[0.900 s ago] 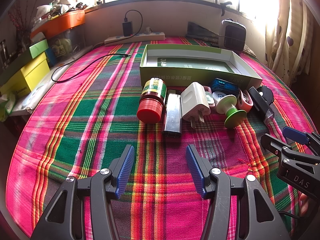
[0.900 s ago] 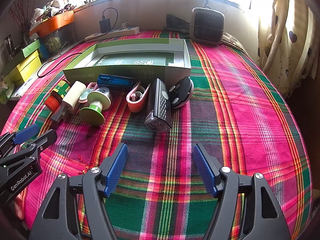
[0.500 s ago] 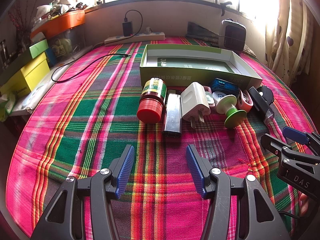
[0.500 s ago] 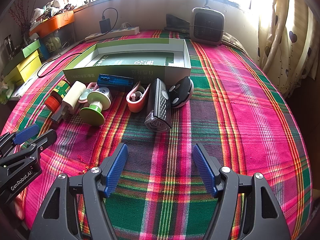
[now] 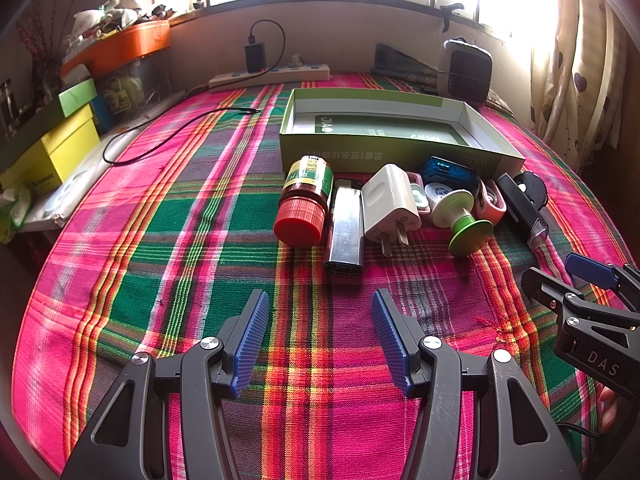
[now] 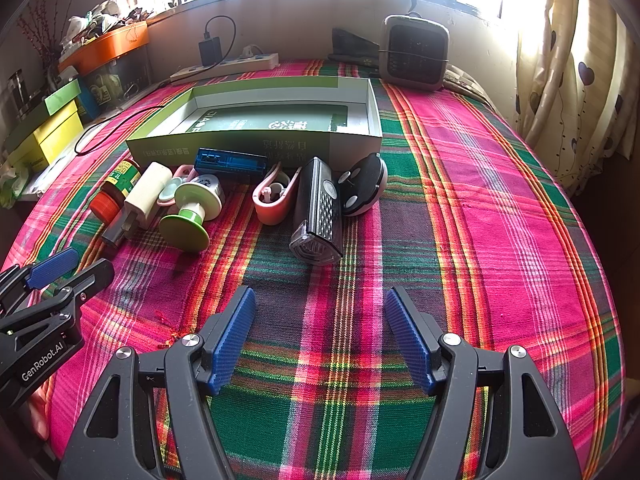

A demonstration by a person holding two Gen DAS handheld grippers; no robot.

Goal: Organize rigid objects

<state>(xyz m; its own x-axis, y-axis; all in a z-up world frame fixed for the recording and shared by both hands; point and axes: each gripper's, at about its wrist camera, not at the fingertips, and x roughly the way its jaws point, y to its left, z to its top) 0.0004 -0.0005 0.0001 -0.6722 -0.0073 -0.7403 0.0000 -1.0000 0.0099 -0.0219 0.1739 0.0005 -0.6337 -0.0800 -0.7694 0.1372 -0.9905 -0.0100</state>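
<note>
An open green box (image 5: 400,124) (image 6: 256,136) lies on the plaid cloth. Along its near side runs a row of small objects: a red-capped bottle (image 5: 306,200) (image 6: 114,190), a silver lighter (image 5: 346,226), a white plug adapter (image 5: 390,204) (image 6: 144,196), a green and white spool (image 5: 460,216) (image 6: 192,212), a blue device (image 5: 446,170) (image 6: 232,162), a pink case (image 5: 490,202) (image 6: 274,196), a black bike light (image 5: 522,210) (image 6: 318,212) and a round black remote (image 6: 362,184). My left gripper (image 5: 320,334) hangs open short of the lighter, holding nothing. My right gripper (image 6: 320,330) is open and empty, short of the bike light.
A power strip (image 5: 270,74) with a charger and a loose black cable (image 5: 168,132) lie at the back left. A small heater (image 6: 414,54) stands behind the box. Yellow and green boxes (image 5: 52,148) line the left edge. Curtains (image 6: 568,80) hang on the right.
</note>
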